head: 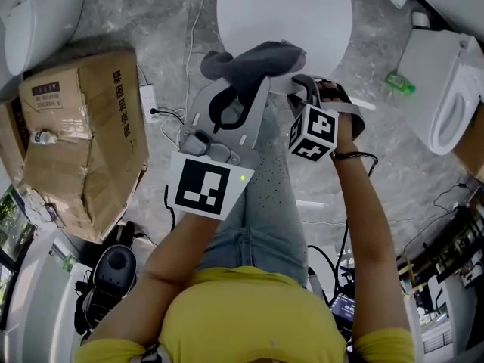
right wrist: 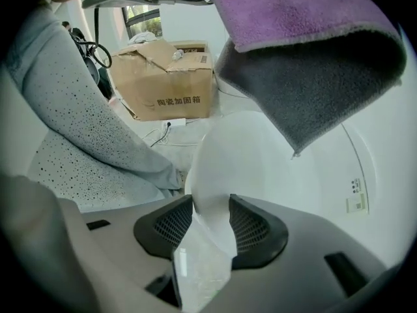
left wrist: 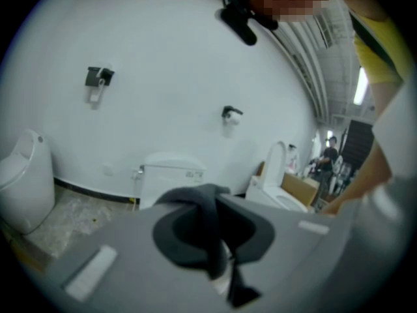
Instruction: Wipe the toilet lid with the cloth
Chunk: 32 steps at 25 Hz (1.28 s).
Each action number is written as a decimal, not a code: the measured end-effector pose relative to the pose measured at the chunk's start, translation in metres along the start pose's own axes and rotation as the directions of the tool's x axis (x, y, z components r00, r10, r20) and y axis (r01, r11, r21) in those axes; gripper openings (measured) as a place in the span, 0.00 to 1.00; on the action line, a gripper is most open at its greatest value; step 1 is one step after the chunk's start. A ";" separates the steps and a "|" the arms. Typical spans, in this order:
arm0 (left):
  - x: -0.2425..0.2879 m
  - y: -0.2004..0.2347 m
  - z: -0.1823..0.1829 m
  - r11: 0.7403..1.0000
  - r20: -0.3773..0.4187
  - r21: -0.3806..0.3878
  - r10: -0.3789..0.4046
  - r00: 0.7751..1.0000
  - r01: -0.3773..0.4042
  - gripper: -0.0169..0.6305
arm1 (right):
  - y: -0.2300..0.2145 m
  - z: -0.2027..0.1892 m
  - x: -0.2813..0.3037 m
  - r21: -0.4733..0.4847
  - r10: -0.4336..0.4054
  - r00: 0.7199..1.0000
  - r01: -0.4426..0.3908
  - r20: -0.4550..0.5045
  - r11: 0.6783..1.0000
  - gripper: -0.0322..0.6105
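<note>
1. The toilet lid [head: 283, 13] is closed, a white oval ahead of the person's knees.
2. The left gripper [head: 246, 82] hangs over the lid's near edge, and its jaws are pressed together on the cloth [head: 261, 55].
3. In the left gripper view a dark grey fold of the cloth [left wrist: 199, 207] fills the space between the pads and sticks out past them.
4. The cloth hangs free above the near part of the lid. The right gripper view shows its two faces, purple above and grey beneath [right wrist: 313, 77]. I cannot tell whether it touches the lid.
5. The right gripper [head: 311, 89] sits just beside the left one, at the lid's near rim, pointing steeply down.
6. Its jaws are spread wide [right wrist: 212, 217], with the lid's white rim [right wrist: 260, 168] showing in the gap. I cannot tell whether the pads touch it.
7. A cardboard box [head: 83, 134] stands well to the left of the lid.
8. A second toilet [head: 446, 97] stands well to the right, with a green bottle [head: 399, 83] between it and the lid.
</note>
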<state>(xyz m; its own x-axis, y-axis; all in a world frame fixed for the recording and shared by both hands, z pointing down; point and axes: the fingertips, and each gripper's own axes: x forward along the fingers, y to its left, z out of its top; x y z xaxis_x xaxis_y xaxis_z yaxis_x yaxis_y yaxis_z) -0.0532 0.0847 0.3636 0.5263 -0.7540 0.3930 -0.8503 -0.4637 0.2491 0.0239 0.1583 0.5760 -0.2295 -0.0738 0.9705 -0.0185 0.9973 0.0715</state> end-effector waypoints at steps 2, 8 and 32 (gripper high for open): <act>0.001 0.001 -0.001 1.000 -0.005 0.002 -0.001 1.000 0.001 0.05 | 0.006 0.000 0.008 0.030 0.027 1.000 -0.027 0.008 0.999 0.31; 0.008 0.003 -0.003 1.000 -0.011 0.008 -0.012 1.000 0.012 0.05 | 0.014 0.001 0.027 0.233 0.134 0.986 -0.153 0.096 0.960 0.32; 0.074 0.003 -0.073 0.989 -0.295 -0.020 -0.143 0.945 0.144 0.05 | 0.014 -0.019 0.104 0.639 0.140 0.989 -0.140 0.051 0.756 0.16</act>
<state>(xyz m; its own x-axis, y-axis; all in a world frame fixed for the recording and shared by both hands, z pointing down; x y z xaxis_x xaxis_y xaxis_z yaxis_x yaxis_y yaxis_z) -0.0166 0.0614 0.4582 0.6207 -0.5085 0.5968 -0.7655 -0.5576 0.3211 0.0178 0.1644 0.6826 -0.2787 0.0665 0.9581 -0.6039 0.7635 -0.2287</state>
